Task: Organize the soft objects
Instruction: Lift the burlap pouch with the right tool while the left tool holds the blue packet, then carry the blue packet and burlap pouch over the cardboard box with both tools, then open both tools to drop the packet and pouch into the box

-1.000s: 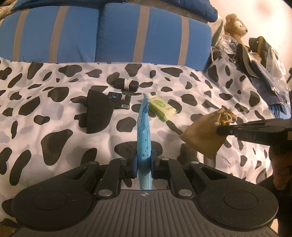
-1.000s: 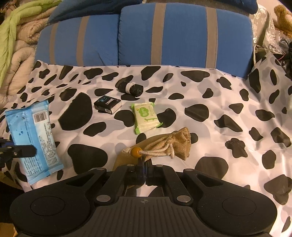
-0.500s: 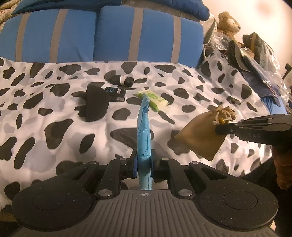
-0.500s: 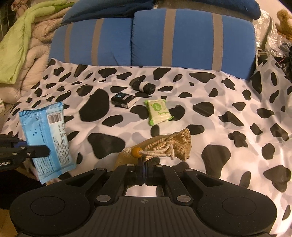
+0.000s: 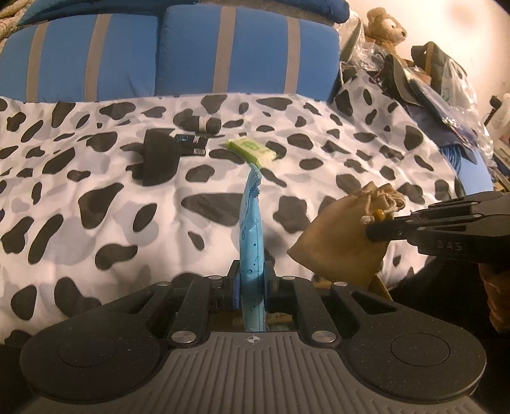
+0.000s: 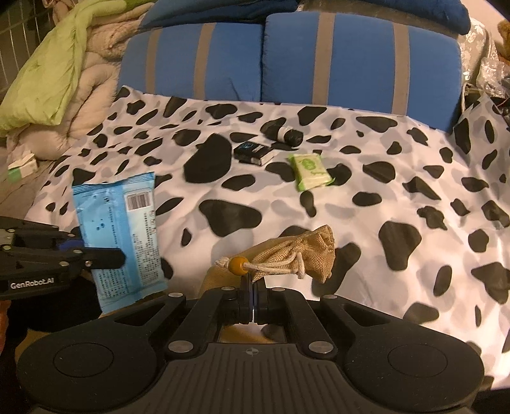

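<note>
My left gripper (image 5: 251, 276) is shut on the lower edge of a blue wet-wipe pack (image 5: 251, 229), which stands edge-on above the cow-print bedspread (image 5: 95, 207). In the right wrist view the same pack (image 6: 118, 229) hangs flat at the left in the left gripper (image 6: 110, 257). My right gripper (image 6: 254, 285) is shut on the drawstring of a tan burlap pouch (image 6: 299, 251), just behind its orange bead (image 6: 238, 265). In the left wrist view the pouch (image 5: 341, 245) dangles from the right gripper (image 5: 379, 230) near the bed's front edge.
A green tissue pack (image 6: 309, 170), a black box (image 6: 253, 152), a black roll (image 6: 285, 133) and a black cloth (image 6: 208, 158) lie mid-bed. Blue striped pillows (image 6: 350, 60) line the back. Blankets (image 6: 63, 79) pile up left; a teddy bear (image 5: 385, 27) and bags sit right.
Both grippers have drawn back toward the bed's near edge with the pack and the pouch still held. The items lying on the bed now look farther away.
</note>
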